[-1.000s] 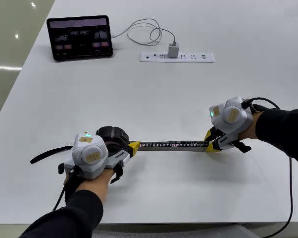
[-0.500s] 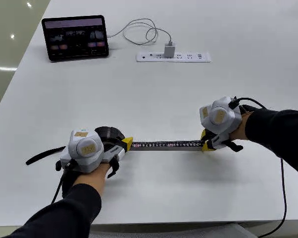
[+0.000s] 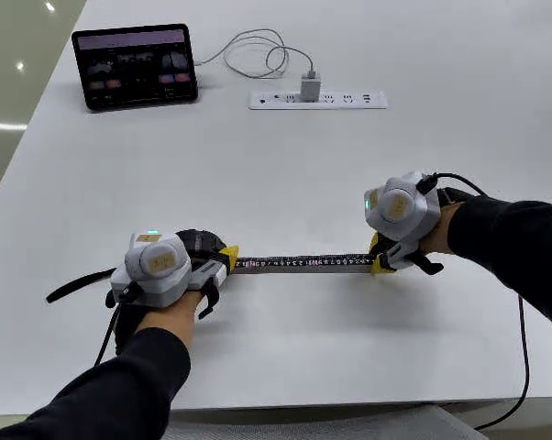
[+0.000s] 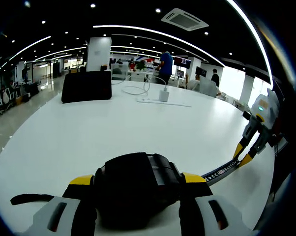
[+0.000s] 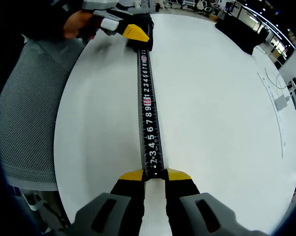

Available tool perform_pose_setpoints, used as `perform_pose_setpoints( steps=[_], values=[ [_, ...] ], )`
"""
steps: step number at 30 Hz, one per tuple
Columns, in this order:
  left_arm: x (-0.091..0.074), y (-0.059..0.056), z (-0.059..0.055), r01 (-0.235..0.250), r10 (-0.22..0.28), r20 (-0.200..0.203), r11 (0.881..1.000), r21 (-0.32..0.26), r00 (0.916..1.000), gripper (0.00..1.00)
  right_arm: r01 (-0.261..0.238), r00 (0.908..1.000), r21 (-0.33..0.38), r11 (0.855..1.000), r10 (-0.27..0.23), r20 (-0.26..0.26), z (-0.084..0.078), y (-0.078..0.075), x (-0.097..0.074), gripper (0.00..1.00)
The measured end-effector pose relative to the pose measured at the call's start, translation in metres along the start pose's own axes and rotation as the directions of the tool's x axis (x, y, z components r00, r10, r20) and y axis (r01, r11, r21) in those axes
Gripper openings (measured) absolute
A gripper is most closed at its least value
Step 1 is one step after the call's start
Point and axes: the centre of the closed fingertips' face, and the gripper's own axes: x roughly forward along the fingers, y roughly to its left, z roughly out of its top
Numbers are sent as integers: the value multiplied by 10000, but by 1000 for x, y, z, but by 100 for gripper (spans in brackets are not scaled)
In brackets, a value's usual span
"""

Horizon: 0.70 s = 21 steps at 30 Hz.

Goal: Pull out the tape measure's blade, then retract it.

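A black tape measure case [image 3: 199, 246] lies on the white table [image 3: 285, 183], and my left gripper [image 3: 217, 264] is shut on it; the yellow-tipped jaws flank the case [image 4: 137, 184] on both sides. The numbered blade [image 3: 303, 264] runs out flat along the table to the right. My right gripper [image 3: 378, 265] is shut on the blade's end. In the right gripper view the blade [image 5: 149, 113] stretches from the right gripper [image 5: 154, 175] to the case [image 5: 144, 43] beside the left gripper [image 5: 122, 27]. The blade [image 4: 220, 171] and the right gripper [image 4: 250, 147] show at the right of the left gripper view.
A dark tablet [image 3: 135, 66] stands at the far left of the table. A white power strip [image 3: 317, 99] with a charger and coiled cable [image 3: 258, 53] lies at the back. A black strap [image 3: 74, 285] trails left of the case. The table's near edge [image 3: 313, 403] is close.
The camera has shifted. My left gripper and the case have slid slightly left, so the blade looks a touch longer. The right gripper holds about the same spot.
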Motion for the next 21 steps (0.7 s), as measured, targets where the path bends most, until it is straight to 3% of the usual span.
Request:
perform_pose_setpoints(
  steps=[21],
  values=[
    [1,1,-1,115,-117,-322,9999,-54,9994,63,70,9979,457,9989,-99,642,5,2,-2,10]
  ],
)
